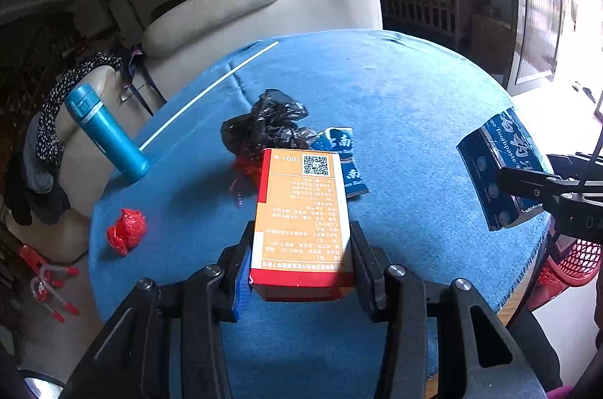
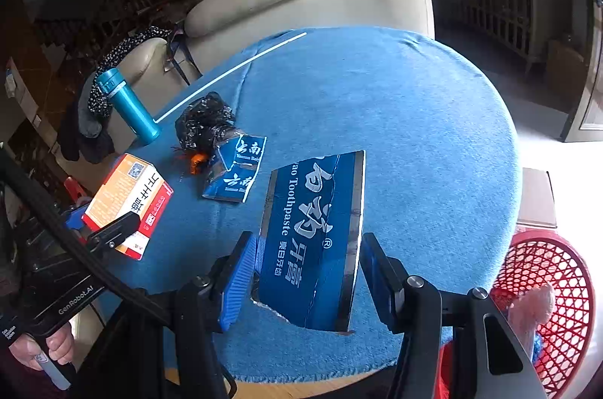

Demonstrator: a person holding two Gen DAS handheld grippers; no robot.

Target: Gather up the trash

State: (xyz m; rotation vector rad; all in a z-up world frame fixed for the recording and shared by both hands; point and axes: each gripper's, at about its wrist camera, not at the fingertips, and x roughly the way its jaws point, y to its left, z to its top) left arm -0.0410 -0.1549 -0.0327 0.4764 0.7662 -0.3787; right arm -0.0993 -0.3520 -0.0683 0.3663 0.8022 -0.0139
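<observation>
Orange box [image 1: 301,221] pinched in left gripper [image 1: 301,261], lifted above near edge of blue table [image 1: 414,97]. Torn toothpaste carton [image 2: 314,240] pinched in right gripper [image 2: 307,280], near end ragged, over table's near right. Red basket [image 2: 557,286] low right, partly cut off, contents unclear. Black bag [image 1: 264,123], blue scraps [image 1: 339,154], red wad [image 1: 126,231], flask [image 1: 105,131] on table's left half. Hand [image 2: 45,350] half hidden.

red basket [image 2: 546,289]: cut off by edge | orange box [image 1: 301,210] print: unreadable
</observation>
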